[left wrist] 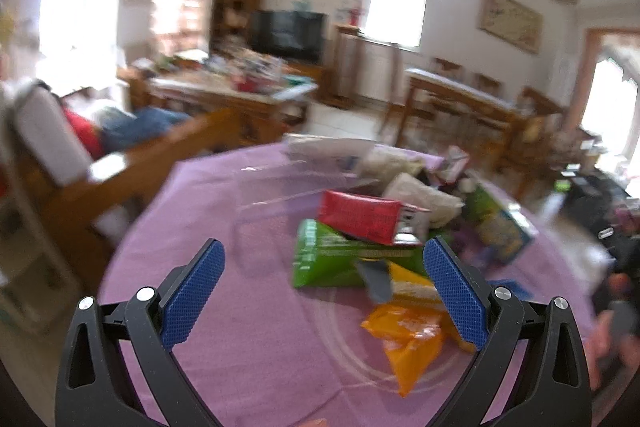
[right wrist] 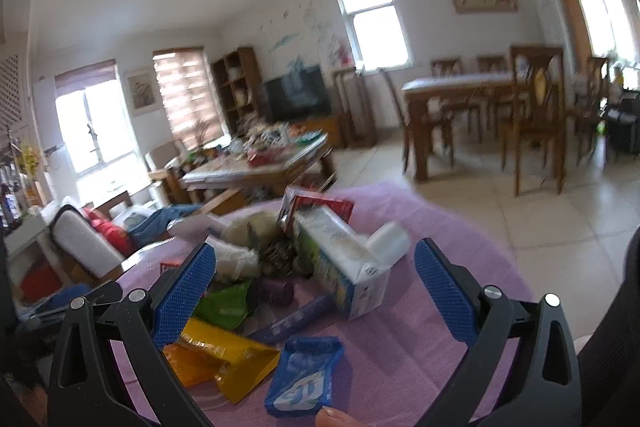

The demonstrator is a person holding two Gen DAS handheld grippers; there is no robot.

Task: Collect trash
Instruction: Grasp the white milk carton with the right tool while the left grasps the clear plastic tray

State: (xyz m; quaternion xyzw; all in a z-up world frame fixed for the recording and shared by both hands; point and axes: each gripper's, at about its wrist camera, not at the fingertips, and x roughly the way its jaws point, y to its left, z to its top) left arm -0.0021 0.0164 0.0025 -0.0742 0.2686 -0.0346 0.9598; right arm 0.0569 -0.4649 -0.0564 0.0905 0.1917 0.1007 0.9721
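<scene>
A heap of trash lies on a round table with a purple cloth (left wrist: 224,307). In the left wrist view I see a red packet (left wrist: 360,217) on a green packet (left wrist: 328,261), an orange wrapper (left wrist: 408,343) and a clear plastic box (left wrist: 288,187). My left gripper (left wrist: 324,287) hangs open above the cloth, left of the heap. In the right wrist view a blue wrapper (right wrist: 306,375), a yellow wrapper (right wrist: 232,359), a green wrapper (right wrist: 228,305), purple bag rolls (right wrist: 296,319) and a tall carton (right wrist: 340,263) lie close. My right gripper (right wrist: 316,291) is open over them, holding nothing.
A fingertip (right wrist: 334,419) shows at the bottom edge by the blue wrapper. Behind the table stand a wooden sofa (left wrist: 132,163), a cluttered coffee table (right wrist: 260,163), a TV (left wrist: 288,35) and a dining table with chairs (right wrist: 480,107). Tiled floor (right wrist: 520,219) lies to the right.
</scene>
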